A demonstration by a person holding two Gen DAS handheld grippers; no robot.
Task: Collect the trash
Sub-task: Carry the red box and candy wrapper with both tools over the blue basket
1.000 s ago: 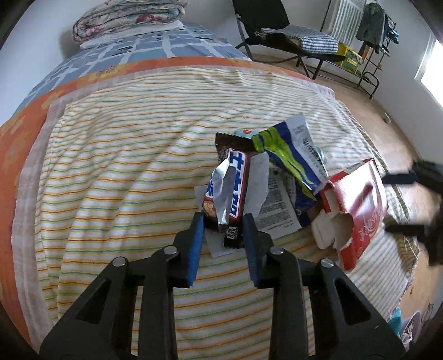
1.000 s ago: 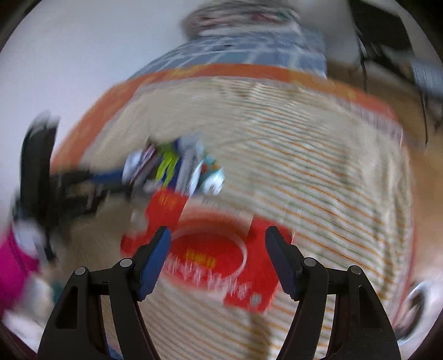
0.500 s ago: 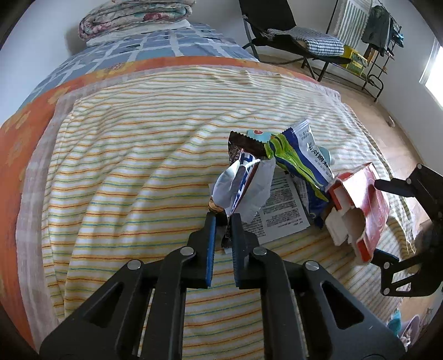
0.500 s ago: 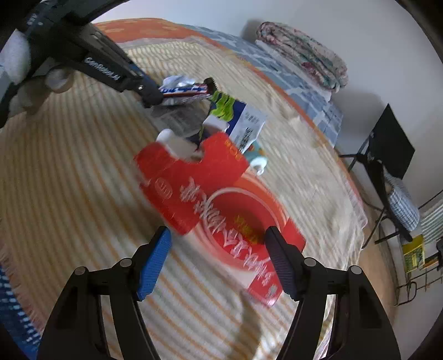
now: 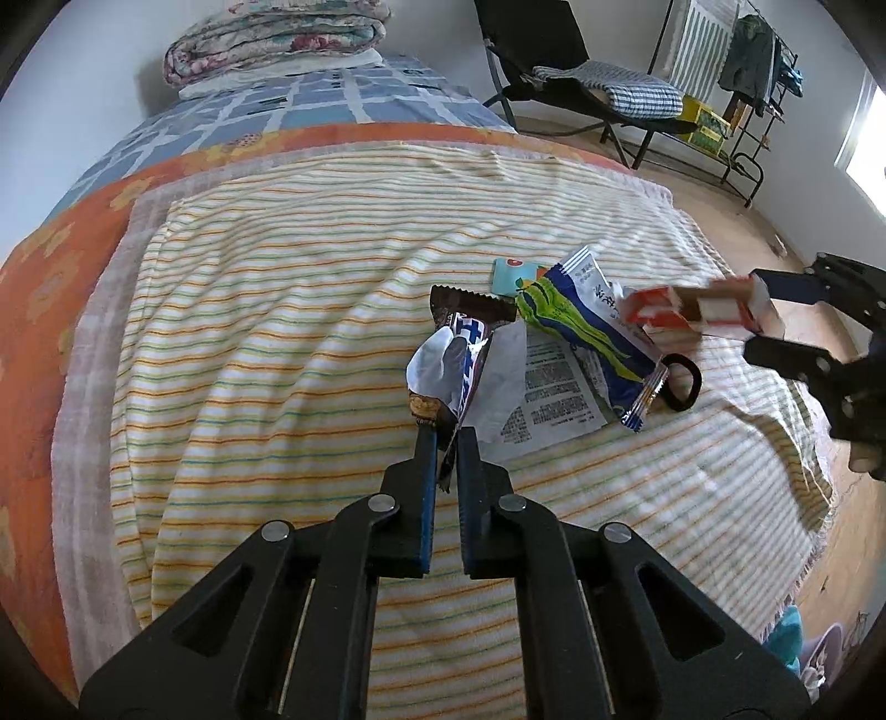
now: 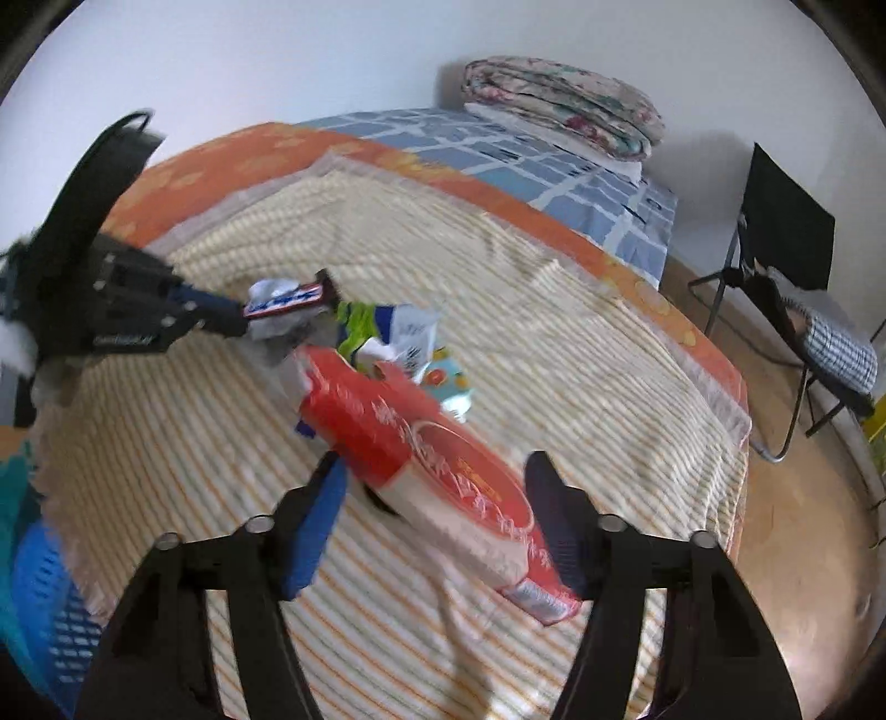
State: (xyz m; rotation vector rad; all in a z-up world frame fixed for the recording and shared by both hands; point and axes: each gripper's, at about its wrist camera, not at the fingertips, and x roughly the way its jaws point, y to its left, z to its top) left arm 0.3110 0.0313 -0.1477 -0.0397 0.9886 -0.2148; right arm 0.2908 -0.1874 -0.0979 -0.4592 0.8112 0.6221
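My left gripper (image 5: 447, 437) is shut on a crumpled candy bar wrapper (image 5: 449, 368), held just above the striped blanket (image 5: 288, 310). My right gripper (image 6: 434, 476) is shut on a red and white carton (image 6: 426, 454), lifted off the blanket; the carton also shows in the left wrist view (image 5: 698, 310). On the blanket lie a blue and green snack packet (image 5: 587, 327), a printed paper leaflet (image 5: 548, 393), a small teal packet (image 5: 512, 274) and a black ring (image 5: 681, 382).
A folded quilt (image 5: 277, 39) lies at the head of the bed. A black folding chair (image 5: 554, 61) and a clothes rack (image 5: 747, 72) stand on the wooden floor to the right. A blue basket (image 6: 44, 598) sits beside the bed.
My left gripper closed on the candy wrapper and raised it. My right gripper took hold of the red carton and lifted it, uncovering the black ring.
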